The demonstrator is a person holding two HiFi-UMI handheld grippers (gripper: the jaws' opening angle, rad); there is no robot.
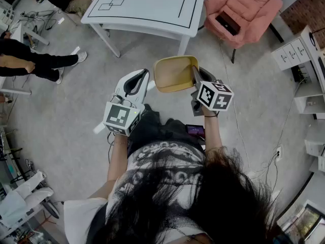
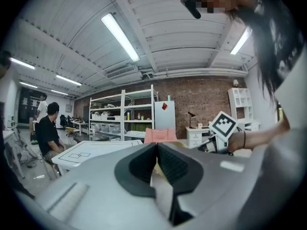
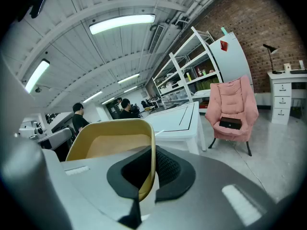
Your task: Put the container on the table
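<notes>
**A:** What was on your left?

**B:** My left gripper (image 1: 139, 79) hung out in front of me. Its fingers (image 2: 173, 166) were closed together on nothing. I'd judge it was left free because the load needed only one hold.

**A:** And the counter?

**B:** The white counter (image 1: 147, 4) stood farther off, ahead of both hands. It was the goal, and I had not yet reached it.

**A:** So where was the container?

**B:** The tan container (image 1: 175, 74) was in the air, just right of my left gripper and well short of the counter. Its hollow side faced up toward me.

**A:** What held it?

**B:** My right gripper (image 1: 195, 79) did. Its fingers (image 3: 169, 169) were clamped on the container's right wall, one pad inside and one outside. A pinch on the rim like that, I reckon, let me carry it open side up and would let me set it down flat.
</notes>
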